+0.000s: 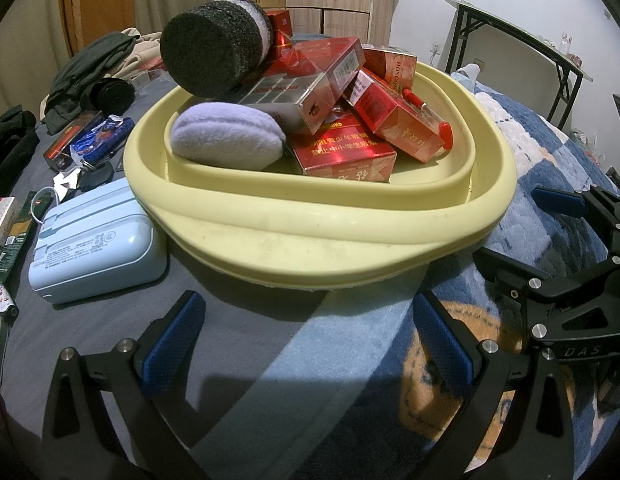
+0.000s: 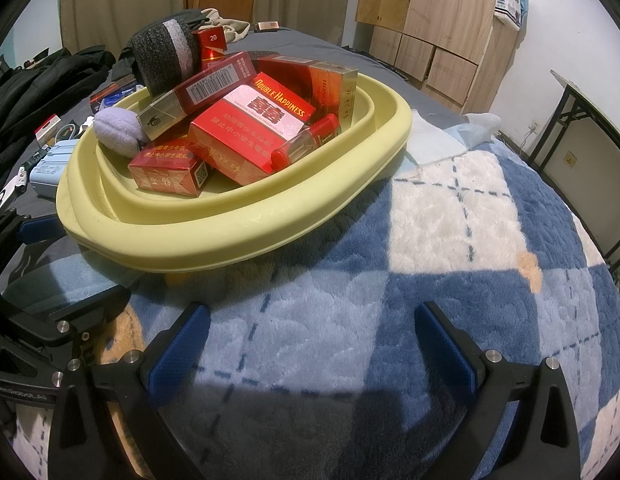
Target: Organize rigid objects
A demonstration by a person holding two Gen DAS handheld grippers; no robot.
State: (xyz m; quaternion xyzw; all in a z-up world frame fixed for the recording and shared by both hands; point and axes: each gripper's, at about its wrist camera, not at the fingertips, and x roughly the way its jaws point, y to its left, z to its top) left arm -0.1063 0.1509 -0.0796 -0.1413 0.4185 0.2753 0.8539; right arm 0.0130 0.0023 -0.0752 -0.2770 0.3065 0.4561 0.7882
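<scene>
A pale yellow basin [image 1: 310,236] [image 2: 230,236] sits on the bed, piled with several red cigarette boxes [image 1: 341,152] [image 2: 246,128]. A dark foam cylinder [image 1: 214,48] [image 2: 166,56], a lilac plush puff [image 1: 226,136] [image 2: 118,132] and a red-capped clear tube [image 1: 425,116] [image 2: 306,140] lie among them. My left gripper [image 1: 306,336] stands open just in front of the basin, nothing between its fingers. My right gripper [image 2: 310,344] is open over the blanket, a little short of the basin; it also shows in the left wrist view as the right gripper [image 1: 557,240].
A light blue case [image 1: 98,248] lies left of the basin, with small boxes and a blue wrapper [image 1: 98,140] beyond it. Dark clothes [image 1: 90,68] are heaped at the back left. A blue and white checked blanket [image 2: 449,240] covers the near right. A folding table [image 1: 521,40] stands at right.
</scene>
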